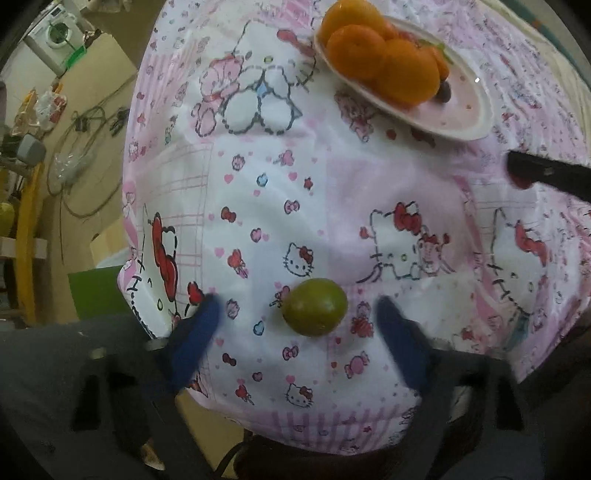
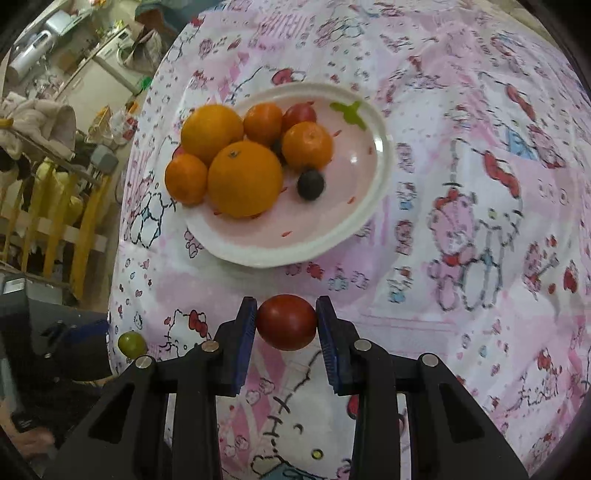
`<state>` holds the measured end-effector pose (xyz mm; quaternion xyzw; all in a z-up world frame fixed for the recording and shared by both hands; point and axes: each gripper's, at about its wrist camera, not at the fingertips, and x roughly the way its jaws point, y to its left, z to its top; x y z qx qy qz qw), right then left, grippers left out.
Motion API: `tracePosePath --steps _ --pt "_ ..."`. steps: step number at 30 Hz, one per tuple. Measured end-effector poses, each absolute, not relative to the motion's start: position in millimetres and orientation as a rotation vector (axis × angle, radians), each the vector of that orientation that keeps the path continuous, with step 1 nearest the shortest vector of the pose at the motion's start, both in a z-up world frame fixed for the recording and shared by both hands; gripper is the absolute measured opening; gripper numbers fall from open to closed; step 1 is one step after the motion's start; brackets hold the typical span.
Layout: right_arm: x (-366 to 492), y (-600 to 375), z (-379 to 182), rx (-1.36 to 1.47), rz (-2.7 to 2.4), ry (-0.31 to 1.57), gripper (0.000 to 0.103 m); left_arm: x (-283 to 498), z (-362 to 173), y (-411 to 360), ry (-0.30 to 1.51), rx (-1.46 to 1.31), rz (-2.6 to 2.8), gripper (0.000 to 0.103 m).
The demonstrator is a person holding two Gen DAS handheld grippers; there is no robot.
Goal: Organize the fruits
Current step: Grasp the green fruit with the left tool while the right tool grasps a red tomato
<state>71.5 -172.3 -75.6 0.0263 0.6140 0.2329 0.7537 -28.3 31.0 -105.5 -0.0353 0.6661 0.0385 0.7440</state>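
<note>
A green round fruit [image 1: 315, 307] lies on the pink cartoon-print tablecloth [image 1: 332, 206], between the blue fingers of my open left gripper [image 1: 295, 314]; it also shows small in the right wrist view [image 2: 132, 343]. My right gripper [image 2: 286, 321] is shut on a red fruit [image 2: 287, 322], held short of the pink plate [image 2: 332, 236]. The plate holds several oranges [image 2: 244, 179], a red fruit [image 2: 300, 113] and a dark berry [image 2: 311, 184]. In the left wrist view the plate [image 1: 458, 122] sits far right, and the right gripper's finger [image 1: 546, 173] enters from the right edge.
The table edge drops off on the left in both views. Beyond it are a washing machine [image 1: 55, 35], cables on the floor [image 1: 85, 147], a yellow wooden rack [image 2: 62, 221] and household clutter. A green box [image 1: 96, 291] stands by the table's left edge.
</note>
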Motion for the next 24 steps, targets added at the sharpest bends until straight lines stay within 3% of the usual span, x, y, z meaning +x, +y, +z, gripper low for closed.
tracePosePath --steps 1,5,6,15,24 --pt "72 -177 -73 0.065 0.498 1.33 0.035 -29 -106 30 1.459 -0.063 0.096 0.071" --pt "75 -194 -64 0.122 0.471 1.3 0.035 -29 -104 24 1.452 -0.051 0.081 0.027" --pt "74 -197 -61 0.133 0.467 1.294 0.035 -28 -102 23 1.458 -0.067 0.067 0.025" --pt "82 -219 -43 0.253 0.476 1.246 0.035 -18 -68 7 1.394 -0.093 0.011 0.024" --pt "105 -229 -34 0.347 0.49 1.214 0.035 48 -27 -26 1.295 -0.129 -0.134 0.025"
